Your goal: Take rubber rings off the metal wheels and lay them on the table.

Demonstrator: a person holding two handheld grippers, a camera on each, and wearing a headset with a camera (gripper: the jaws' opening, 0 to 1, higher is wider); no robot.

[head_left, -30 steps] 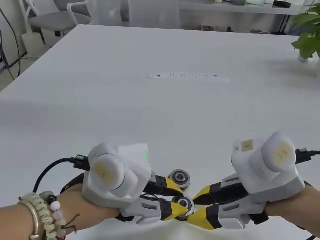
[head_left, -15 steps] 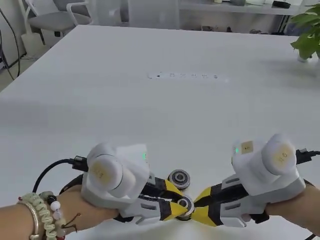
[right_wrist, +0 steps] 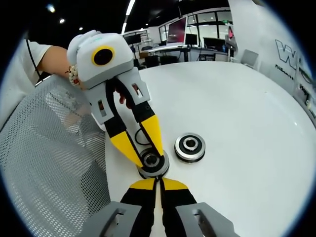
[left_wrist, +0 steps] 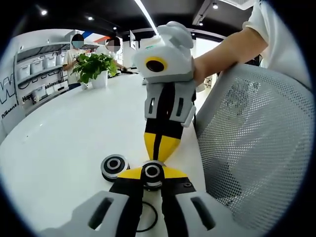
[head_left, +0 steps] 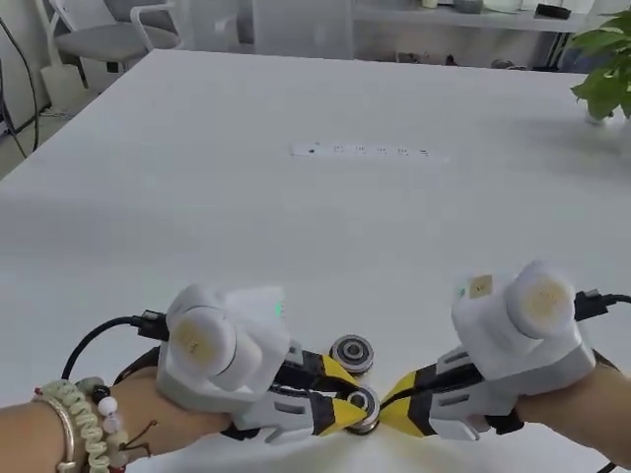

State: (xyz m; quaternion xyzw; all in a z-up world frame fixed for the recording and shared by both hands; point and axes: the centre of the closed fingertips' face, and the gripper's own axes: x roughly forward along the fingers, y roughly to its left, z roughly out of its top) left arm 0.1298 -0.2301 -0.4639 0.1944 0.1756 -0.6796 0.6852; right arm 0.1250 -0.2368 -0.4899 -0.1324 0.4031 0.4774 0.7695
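Left jaws: we see the left gripper (left_wrist: 153,171) with its yellow-tipped jaws set narrow, one on either side of the small round metal wheel (left_wrist: 152,174), gripping it.
Right jaws: the right gripper (right_wrist: 159,183) has its jaws pressed together, tips touching that wheel's rim; we cannot tell whether anything thin is nipped.
Held wheel: at 6 o'clock on the white table (head_left: 296,227), near its edge.
Neighbour: a second metal wheel (head_left: 352,352), black-banded, lies flat just beside it, at 12 o'clock in the head view.
Loose ring: a thin black rubber ring (left_wrist: 147,217) lies on the table beneath our left jaws.
Far off: a white power strip (head_left: 360,150) at 12 o'clock, well apart.
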